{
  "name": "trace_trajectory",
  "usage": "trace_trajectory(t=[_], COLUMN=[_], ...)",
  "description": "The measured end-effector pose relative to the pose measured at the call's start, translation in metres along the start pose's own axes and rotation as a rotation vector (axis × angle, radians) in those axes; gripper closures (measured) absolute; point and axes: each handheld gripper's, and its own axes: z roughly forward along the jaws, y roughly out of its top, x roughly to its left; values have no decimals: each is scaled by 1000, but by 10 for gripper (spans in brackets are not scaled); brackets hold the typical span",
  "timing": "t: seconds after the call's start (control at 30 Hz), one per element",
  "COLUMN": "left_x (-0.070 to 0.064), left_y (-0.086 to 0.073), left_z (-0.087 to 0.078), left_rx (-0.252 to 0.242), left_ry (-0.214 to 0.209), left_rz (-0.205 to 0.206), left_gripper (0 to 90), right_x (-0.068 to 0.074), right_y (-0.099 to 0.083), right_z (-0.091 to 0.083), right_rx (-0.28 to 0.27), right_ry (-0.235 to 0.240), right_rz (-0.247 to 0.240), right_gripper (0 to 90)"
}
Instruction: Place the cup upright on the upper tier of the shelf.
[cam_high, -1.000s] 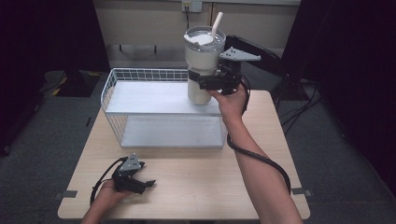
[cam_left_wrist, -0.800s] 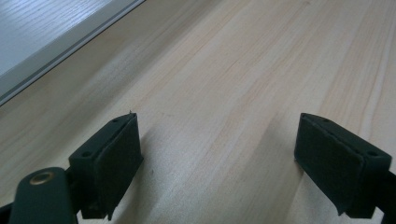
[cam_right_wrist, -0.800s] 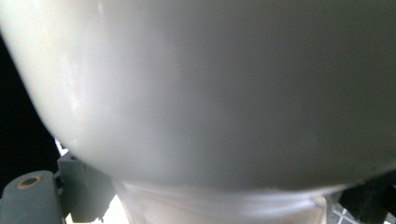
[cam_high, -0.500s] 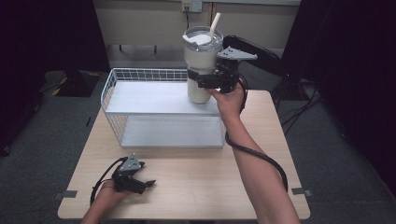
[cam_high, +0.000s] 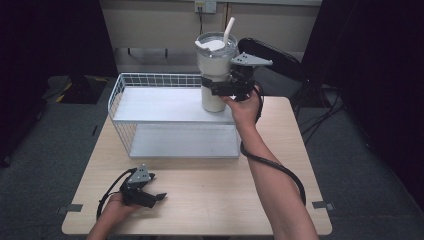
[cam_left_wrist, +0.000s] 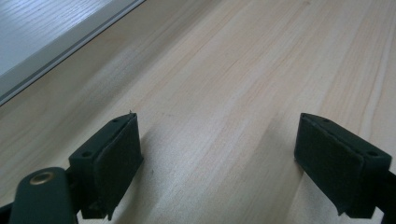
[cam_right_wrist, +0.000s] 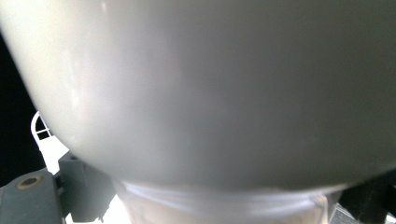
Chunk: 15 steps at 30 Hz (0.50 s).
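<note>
While the right gripper (cam_high: 222, 91) clamps its jaws around the tall cream insulated tumbler with a white straw (cam_high: 215, 75), holding it upright above the white wire-sided shelf rack (cam_high: 165, 107), the left gripper (cam_high: 145, 192) rests on the pale wooden bench (cam_high: 225, 195), jaws spread apart and holding nothing.

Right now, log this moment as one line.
right gripper: shut on tumbler above wire shelf | left gripper: open, idle on table
</note>
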Motion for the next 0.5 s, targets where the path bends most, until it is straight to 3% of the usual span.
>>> trace_trajectory(t=[0.5], left_x=[0], left_y=[0], left_z=[0], left_rx=[0], left_ry=[0], left_rz=[0], left_gripper=[141], right_x=[-4], right_y=[-6], right_z=[1], right_rx=[4], right_ry=[-10], right_rz=[10], right_gripper=[97])
